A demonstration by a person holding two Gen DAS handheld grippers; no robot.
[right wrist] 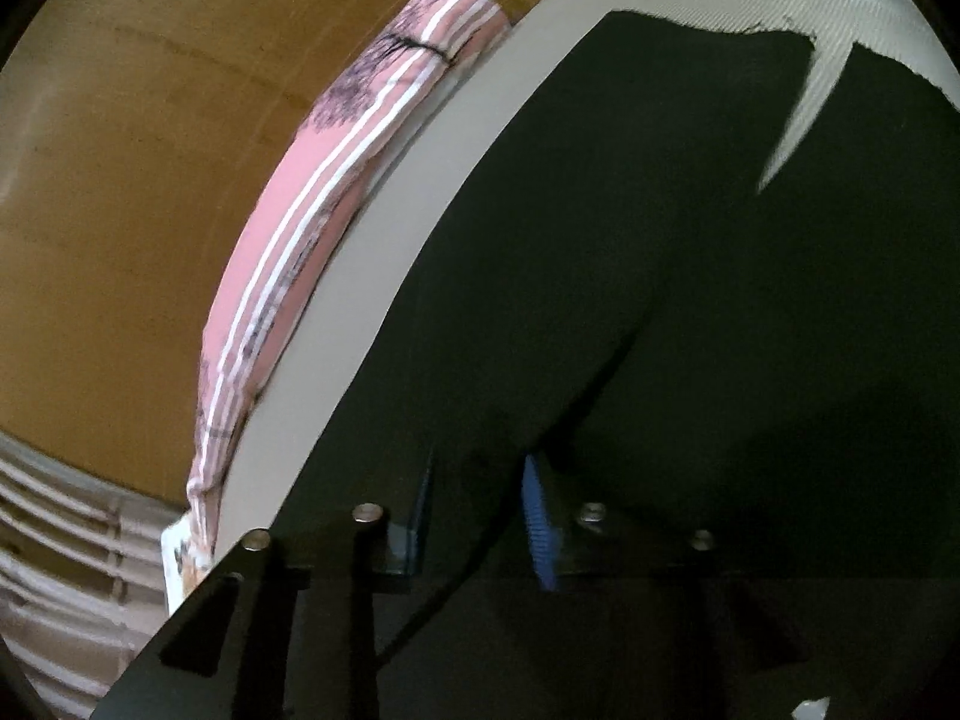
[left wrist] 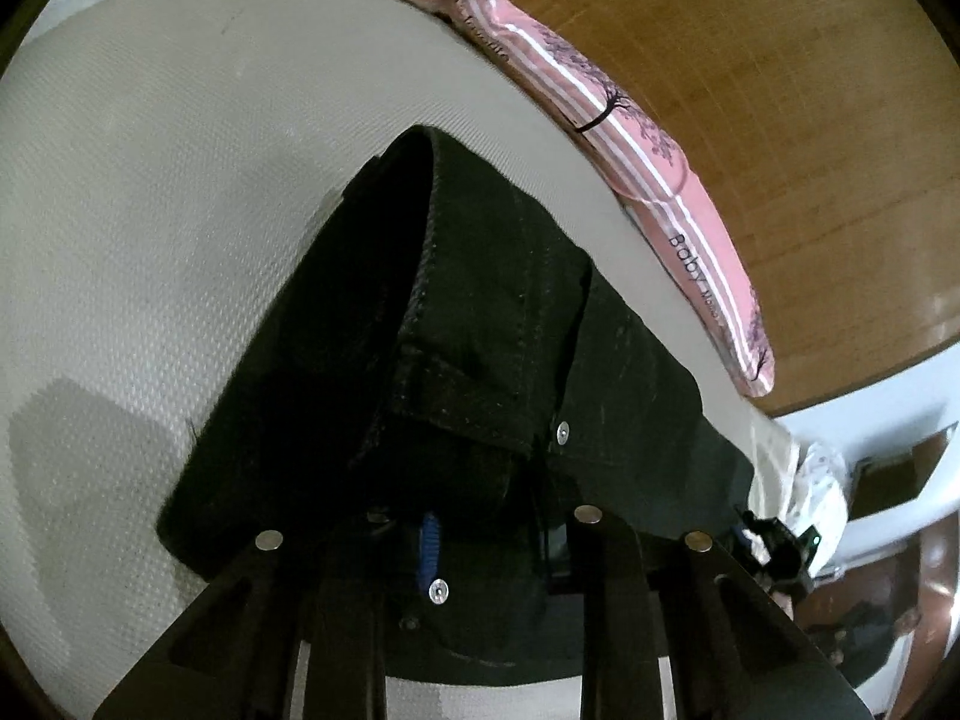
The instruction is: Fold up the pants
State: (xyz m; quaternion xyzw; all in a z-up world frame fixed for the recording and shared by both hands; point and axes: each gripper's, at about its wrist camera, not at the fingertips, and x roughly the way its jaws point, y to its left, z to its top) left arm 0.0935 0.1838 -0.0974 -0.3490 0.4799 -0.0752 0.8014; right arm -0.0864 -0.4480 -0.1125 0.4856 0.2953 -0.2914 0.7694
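Scene: black pants [left wrist: 480, 324] lie on a pale textured mattress [left wrist: 150, 210], its far edge lined by a pink striped cushion [left wrist: 630, 120] against a wooden panel [left wrist: 810, 90].

Pants: in the left wrist view the waist end is nearest, rivets and a stitched pocket seam showing, the dark cloth running away toward the far side; they appear already doubled lengthwise, a long fold edge rising up the middle, though the dark cloth makes this hard to confirm.

Left gripper [left wrist: 480, 546]: jaws drawn close on the waistband, a blue pad [left wrist: 431, 546] pressed into the denim; likely pinning this corner so the cloth lifts cleanly.

Right gripper [right wrist: 480, 516]: jaws narrowed with a ridge of black fabric between them, blue pad [right wrist: 540, 528] against the cloth; it seems to grip the pants by their edge nearest the cushion.

Why both: two holds on one end would keep the layers aligned for carrying that end over.

Stage: judged mid-fold, the crosswise fold not yet made.
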